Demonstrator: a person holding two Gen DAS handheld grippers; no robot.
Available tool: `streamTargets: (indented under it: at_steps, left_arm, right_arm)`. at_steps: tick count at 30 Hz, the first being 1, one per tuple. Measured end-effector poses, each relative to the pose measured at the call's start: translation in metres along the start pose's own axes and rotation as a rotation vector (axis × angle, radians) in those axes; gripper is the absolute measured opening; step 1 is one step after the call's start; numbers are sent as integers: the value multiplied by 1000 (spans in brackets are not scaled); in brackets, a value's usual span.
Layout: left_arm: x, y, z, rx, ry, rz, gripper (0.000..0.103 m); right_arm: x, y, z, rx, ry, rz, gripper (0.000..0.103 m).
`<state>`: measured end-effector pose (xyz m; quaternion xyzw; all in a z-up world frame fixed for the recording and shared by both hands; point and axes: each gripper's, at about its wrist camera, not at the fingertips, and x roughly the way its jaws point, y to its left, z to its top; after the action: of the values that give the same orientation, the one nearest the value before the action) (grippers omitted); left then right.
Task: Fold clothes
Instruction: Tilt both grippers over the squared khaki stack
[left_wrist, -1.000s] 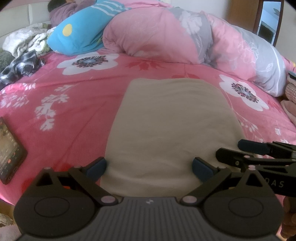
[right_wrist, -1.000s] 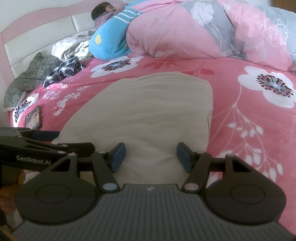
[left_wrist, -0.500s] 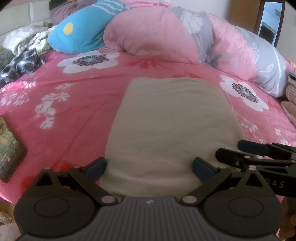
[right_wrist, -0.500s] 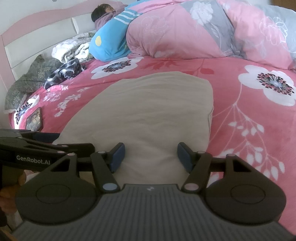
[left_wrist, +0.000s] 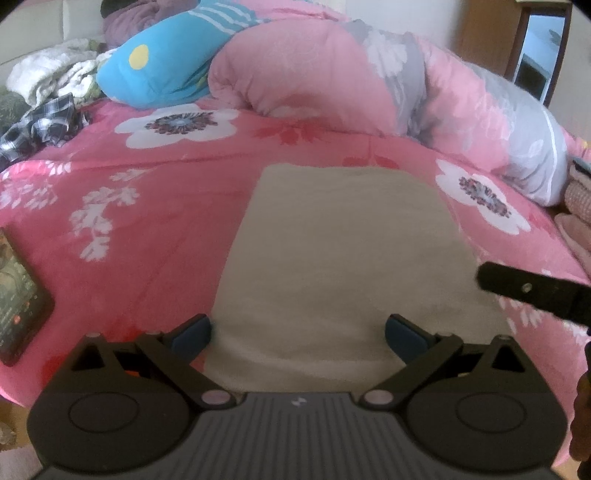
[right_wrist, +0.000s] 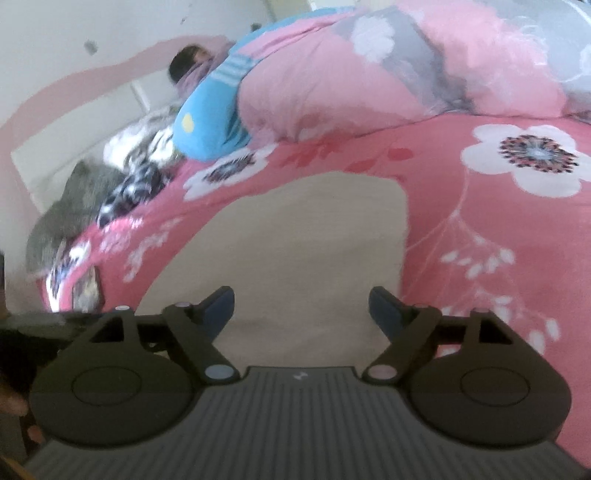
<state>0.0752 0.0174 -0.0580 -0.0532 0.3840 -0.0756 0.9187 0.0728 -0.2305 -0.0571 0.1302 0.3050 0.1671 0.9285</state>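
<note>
A beige folded garment (left_wrist: 343, 251) lies flat on the pink flowered bedspread (left_wrist: 147, 206). My left gripper (left_wrist: 297, 334) hovers open over the garment's near edge, its blue pads wide apart and gripping nothing. In the right wrist view the same beige garment (right_wrist: 295, 251) fills the middle. My right gripper (right_wrist: 301, 308) stands over its near edge, jaws opening, with cloth below them but none pinched. A dark finger of the right gripper (left_wrist: 532, 291) juts in from the right edge of the left wrist view.
A rolled pink and grey duvet (left_wrist: 369, 74) and a blue pillow (left_wrist: 159, 70) lie at the back. A phone (left_wrist: 18, 306) rests near the bed's left edge. Checked and white clothes (left_wrist: 44, 122) pile at the far left. A person (right_wrist: 192, 62) lies by the headboard.
My right gripper rolled and lifted a little, and its jaws spread wider. In the left wrist view its finger moved up and away to the right. The left gripper stayed put.
</note>
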Motion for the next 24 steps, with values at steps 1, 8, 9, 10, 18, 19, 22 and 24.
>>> streamTargets:
  at_steps: [1, 8, 9, 10, 18, 19, 22, 24]
  left_arm:
    - [-1, 1, 1, -4, -5, -7, 101]
    - [1, 16, 7, -25, -38, -69, 101]
    - [2, 20, 8, -32, -41, -90, 101]
    - [3, 24, 9, -40, -44, -111, 101]
    - [30, 60, 24, -144, 55, -272, 96]
    - [35, 64, 26, -155, 71, -288, 95]
    - [46, 70, 31, -156, 87, -332, 94]
    - [53, 70, 34, -149, 104, -374, 94]
  right_arm:
    - [-2, -5, 2, 18, -7, 0, 83]
    - [-3, -46, 3, 220, 13, 9, 96]
    - [-1, -51, 1, 249, 28, 25, 96]
    - [0, -55, -1, 272, 45, 49, 96]
    - [25, -73, -6, 390, 206, 232, 97]
    - [28, -74, -4, 391, 219, 243, 97]
    - [36, -78, 2, 408, 254, 280, 97]
    - [44, -80, 6, 421, 268, 307, 98]
